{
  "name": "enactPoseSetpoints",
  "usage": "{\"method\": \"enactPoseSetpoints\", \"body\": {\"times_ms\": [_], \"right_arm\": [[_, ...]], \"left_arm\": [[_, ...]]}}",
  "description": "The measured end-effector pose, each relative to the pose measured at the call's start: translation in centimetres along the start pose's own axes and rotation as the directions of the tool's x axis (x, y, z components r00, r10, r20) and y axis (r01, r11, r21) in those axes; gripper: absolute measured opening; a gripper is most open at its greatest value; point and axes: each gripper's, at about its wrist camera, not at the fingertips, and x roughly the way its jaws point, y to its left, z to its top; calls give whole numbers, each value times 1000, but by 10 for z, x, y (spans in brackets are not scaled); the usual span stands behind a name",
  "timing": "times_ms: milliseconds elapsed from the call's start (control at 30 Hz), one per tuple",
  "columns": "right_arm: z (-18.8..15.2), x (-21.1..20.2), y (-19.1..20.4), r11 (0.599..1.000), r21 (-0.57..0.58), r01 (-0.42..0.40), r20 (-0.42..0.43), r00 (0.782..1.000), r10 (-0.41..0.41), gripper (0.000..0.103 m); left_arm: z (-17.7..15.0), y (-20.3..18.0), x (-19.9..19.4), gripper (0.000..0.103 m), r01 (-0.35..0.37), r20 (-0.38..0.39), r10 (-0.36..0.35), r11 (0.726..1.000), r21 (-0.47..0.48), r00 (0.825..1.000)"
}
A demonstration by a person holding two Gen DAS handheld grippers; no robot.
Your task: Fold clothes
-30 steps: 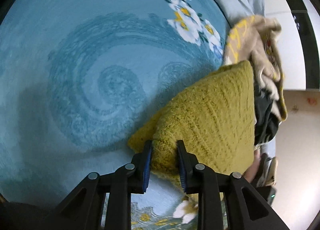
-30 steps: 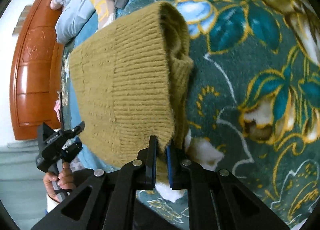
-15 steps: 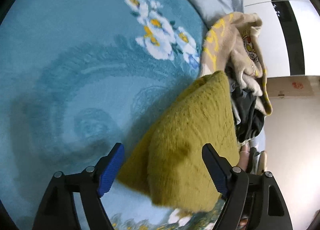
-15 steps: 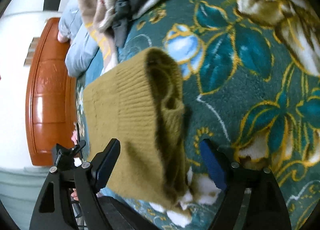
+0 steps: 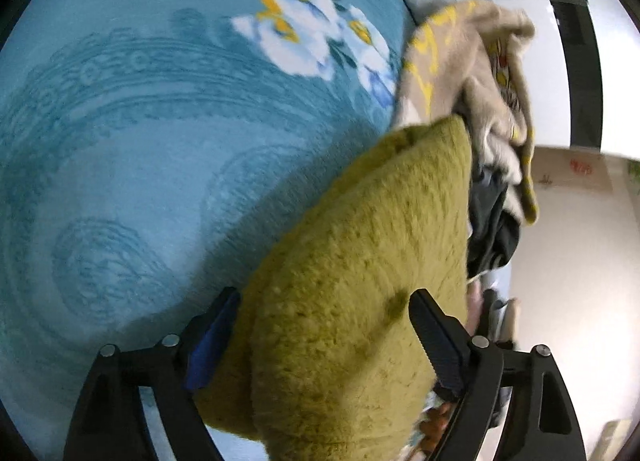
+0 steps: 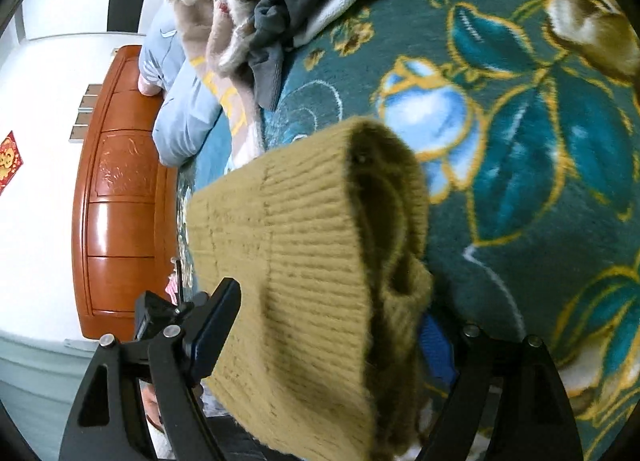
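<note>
Between my left gripper and right gripper, both spread wide and clamping nothing, the folded sweater lies on the blanket. At one o'clock sits the unfolded pile. I judge I should back straight out so no finger snags the knit.

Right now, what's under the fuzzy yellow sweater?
The mustard sweater lies on a floral blanket, teal on one side and light blue on the other. Its middle hides the blanket beneath. Behind it sits a clothes pile.
</note>
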Motion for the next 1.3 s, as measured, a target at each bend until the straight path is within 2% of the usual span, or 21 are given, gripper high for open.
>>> {"method": "enactPoseSetpoints", "body": {"times_ms": [33,67,100,133,200,300,400,600,800,933,1133,1300], "right_arm": [[0,0,1,1000,9,10,-2,1000,-10,79],[-1,0,2,1000,14,23,-6,1000,-23,74],[-1,1,3,999,20,44,-11,999,-44,62],[0,2,3,998,26,66,-17,998,-65,53],[0,1,5,995,41,96,-26,995,-95,43],[1,-5,16,992,34,119,-33,992,-118,36],[2,-12,36,994,-30,104,-39,994,-105,34],[-4,-26,67,988,-128,86,-61,994,-95,32],[-16,-52,85,980,-188,65,-62,995,-78,32],[-22,-62,99,969,-229,88,-73,992,-107,32],[-42,-89,122,958,-264,114,-13,992,-122,32],[-67,-132,134,953,-271,137,57,990,-126,32]], "left_arm": [[-2,-3,1,75,-21,-1,21,1000,12,1000],[-4,-5,0,65,-38,3,37,999,21,999],[-6,-7,0,56,-52,7,52,998,29,999],[-9,-10,-2,53,-64,18,64,997,38,998],[-16,-17,-6,44,-88,45,86,994,58,995],[-29,-18,-20,35,-111,74,105,991,81,992],[-39,-27,-37,32,-90,118,79,992,92,990],[-68,-53,-67,31,-107,192,73,980,171,979],[-97,-69,-92,31,-94,242,44,975,202,969],[-111,-77,-101,31,-92,266,29,970,227,964],[-129,-83,-116,31,-59,274,-20,959,276,961],[-147,-106,-133,31,-16,265,-87,931,365,960]]}}
